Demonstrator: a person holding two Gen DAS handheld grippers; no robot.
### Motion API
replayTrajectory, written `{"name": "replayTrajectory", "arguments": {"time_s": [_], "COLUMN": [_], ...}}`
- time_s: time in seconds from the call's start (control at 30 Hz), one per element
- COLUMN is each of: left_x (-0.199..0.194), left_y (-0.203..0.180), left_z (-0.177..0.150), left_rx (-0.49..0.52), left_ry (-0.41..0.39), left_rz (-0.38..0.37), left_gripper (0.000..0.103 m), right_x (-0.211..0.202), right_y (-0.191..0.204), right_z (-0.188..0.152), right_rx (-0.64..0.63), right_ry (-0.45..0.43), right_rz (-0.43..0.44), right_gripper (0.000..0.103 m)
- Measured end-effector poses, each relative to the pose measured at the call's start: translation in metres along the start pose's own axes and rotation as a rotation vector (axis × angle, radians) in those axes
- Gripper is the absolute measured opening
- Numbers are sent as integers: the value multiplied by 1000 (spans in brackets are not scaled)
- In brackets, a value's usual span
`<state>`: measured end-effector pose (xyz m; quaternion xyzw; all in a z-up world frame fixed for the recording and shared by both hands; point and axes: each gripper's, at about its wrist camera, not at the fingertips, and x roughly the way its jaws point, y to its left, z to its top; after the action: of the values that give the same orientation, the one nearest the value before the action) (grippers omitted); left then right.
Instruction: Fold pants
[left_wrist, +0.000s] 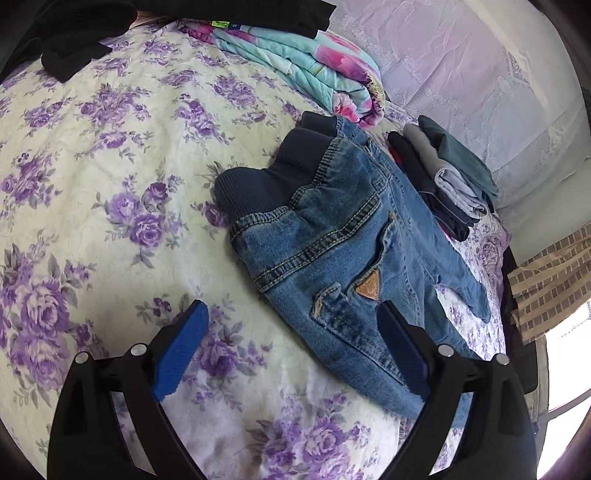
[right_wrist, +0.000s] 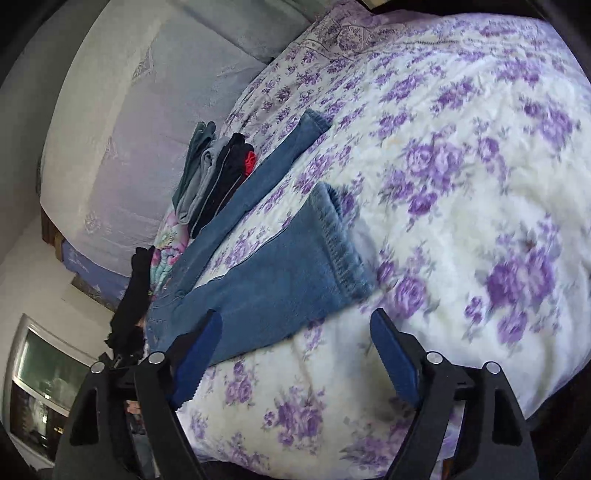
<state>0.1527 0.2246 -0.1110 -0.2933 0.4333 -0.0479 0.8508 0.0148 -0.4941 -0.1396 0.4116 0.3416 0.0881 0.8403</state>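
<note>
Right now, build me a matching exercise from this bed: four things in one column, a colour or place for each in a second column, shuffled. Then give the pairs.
Things
1. jeans
2. stack of folded clothes
3. bedspread
4. rolled quilt

Descriptions
A. white with purple roses
B. turquoise and pink, lying beyond the ribbed waistband
C. blue denim, legs spread apart, not yet folded
D. grey, teal and dark pieces piled beside the denim, near the headboard

Pairs: 1-C, 2-D, 3-A, 4-B
</note>
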Motion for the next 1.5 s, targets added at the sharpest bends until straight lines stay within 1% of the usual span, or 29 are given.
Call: {"name": "replayTrajectory", "arguments": {"time_s": [0.07,0.13,0.23,0.27,0.3,0.33,0.37,0.4,0.47,0.53,0.57,0.67,0.73,0.77,0.8,0.83,0.87,0.9,0.93,0.97,1.0,1.03,1.1,1.2,1.27,1.33,1.4,1.43,1.5], "left_x": [1,3,5,6,6,6,5,4,-3,-4,-1,11,23,26,28,30,29,28,27,27,26,22,13,-5,-15,-33,-46,-50,-50], "left_y": [0,-1,-7,-9,-10,-11,-10,-9,-5,-2,-1,3,8,10,14,16,20,23,30,34,38,43,41,22,13,5,0,-2,0], "left_z": [0,1,-1,-2,-4,-6,-8,-10,-17,-18,-16,1,18,23,31,34,37,39,38,37,34,30,23,14,8,-3,-16,-23,-35], "left_rx": [-10,-13,-8,-3,2,2,-2,-9,-32,-45,-52,-96,-154,-175,-209,-231,-260,-289,-327,-347,-365,-385,-381,-310,-307,-305,-304,-298,-293], "left_ry": [1,3,1,4,3,2,4,6,8,10,13,2,-15,-26,-36,-40,-50,-55,-51,-46,-41,-43,-55,-84,-94,-122,-132,-129,-120], "left_rz": [-6,-1,-13,-17,-18,-23,-26,-32,-69,-82,-78,-81,-88,-95,-118,-134,-149,-143,-118,-115,-131,-155,-168,-143,-147,-182,-207,-209,-187], "left_gripper": [92,92,92,92,92,92,92,92,92,92,92,94,95,95,94,89,80,59,34,22,18,16,16,15,15,15,15,15,15], "right_x": [7,15,24,28,31,36,38,38,34,30,32,44,51,52,52,52,51,51,51,50,49,48,44,34,27,16,0,-6,-12], "right_y": [-5,-7,-9,-8,-10,-13,-18,-21,-24,-22,-21,-18,-13,-14,-15,-18,-21,-22,-22,-19,-16,-12,-4,9,13,10,2,-4,-18], "right_z": [-4,1,11,14,16,16,15,13,7,3,3,8,11,11,13,14,17,20,24,29,33,39,55,77,85,87,82,78,73], "right_rx": [64,90,145,153,165,191,218,232,230,213,209,212,203,210,224,243,257,262,256,240,225,209,195,146,134,140,150,152,169], "right_ry": [-12,-34,-83,-89,-89,-82,-75,-70,-49,-36,-30,-37,-53,-59,-65,-73,-71,-64,-57,-53,-52,-54,-67,-92,-102,-111,-126,-129,-125], "right_rz": [44,43,79,91,108,129,132,125,122,105,104,95,107,123,140,159,173,183,190,189,188,189,201,206,201,213,205,198,170], "right_gripper": [76,73,71,58,43,39,34,31,30,31,34,36,36,35,25,19,14,12,11,11,10,10,9,9,9,9,9,9,9]}}
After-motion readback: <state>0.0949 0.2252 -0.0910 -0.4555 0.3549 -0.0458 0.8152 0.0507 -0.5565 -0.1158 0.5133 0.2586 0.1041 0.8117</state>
